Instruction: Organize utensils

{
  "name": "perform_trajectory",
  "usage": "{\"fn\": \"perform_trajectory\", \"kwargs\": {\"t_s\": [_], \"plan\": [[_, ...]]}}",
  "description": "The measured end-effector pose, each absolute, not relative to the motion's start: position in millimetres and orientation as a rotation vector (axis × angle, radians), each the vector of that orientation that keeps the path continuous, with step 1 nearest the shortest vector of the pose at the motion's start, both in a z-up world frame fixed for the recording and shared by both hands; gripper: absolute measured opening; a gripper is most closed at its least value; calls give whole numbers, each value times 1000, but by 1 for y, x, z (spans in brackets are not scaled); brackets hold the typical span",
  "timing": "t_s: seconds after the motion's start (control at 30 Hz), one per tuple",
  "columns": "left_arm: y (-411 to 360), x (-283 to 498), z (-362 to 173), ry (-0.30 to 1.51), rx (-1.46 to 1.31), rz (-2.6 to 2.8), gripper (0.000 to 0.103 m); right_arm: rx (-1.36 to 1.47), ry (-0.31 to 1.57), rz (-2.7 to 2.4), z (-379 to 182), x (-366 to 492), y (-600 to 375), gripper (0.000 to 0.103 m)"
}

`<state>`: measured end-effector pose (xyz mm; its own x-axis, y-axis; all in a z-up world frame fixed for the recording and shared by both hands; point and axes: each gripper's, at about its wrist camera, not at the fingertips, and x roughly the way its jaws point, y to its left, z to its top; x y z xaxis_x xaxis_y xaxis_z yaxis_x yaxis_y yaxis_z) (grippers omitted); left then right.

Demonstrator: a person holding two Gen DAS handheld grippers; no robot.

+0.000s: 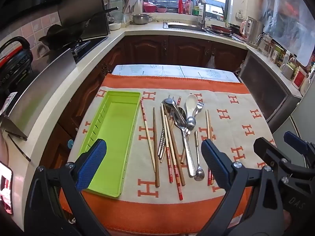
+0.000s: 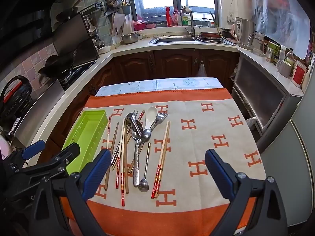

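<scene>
None of the utensils [image 1: 177, 137] lie in the green tray [image 1: 116, 135] yet; both the left gripper [image 1: 153, 159] and right gripper [image 2: 157, 169] hover wide-jawed and empty.

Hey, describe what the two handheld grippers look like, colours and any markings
Both match: the left gripper and right gripper have black plastic frames with silver screws and two fingers faced with textured blue pads. White letters reading roughly "DAS" mark the right gripper's body in the left wrist view. No cables or sleeves show.
</scene>
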<state>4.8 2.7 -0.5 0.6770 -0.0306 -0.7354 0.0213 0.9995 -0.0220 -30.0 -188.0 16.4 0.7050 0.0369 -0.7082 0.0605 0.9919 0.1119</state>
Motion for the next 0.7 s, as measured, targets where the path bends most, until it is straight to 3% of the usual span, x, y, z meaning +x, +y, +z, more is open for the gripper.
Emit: {"fn": "perform_trajectory", "kwargs": {"t_s": [0.7], "plan": [[-5,6,1,829,3,-47,92,146,790,-8,16,-30,-191,97]]}}
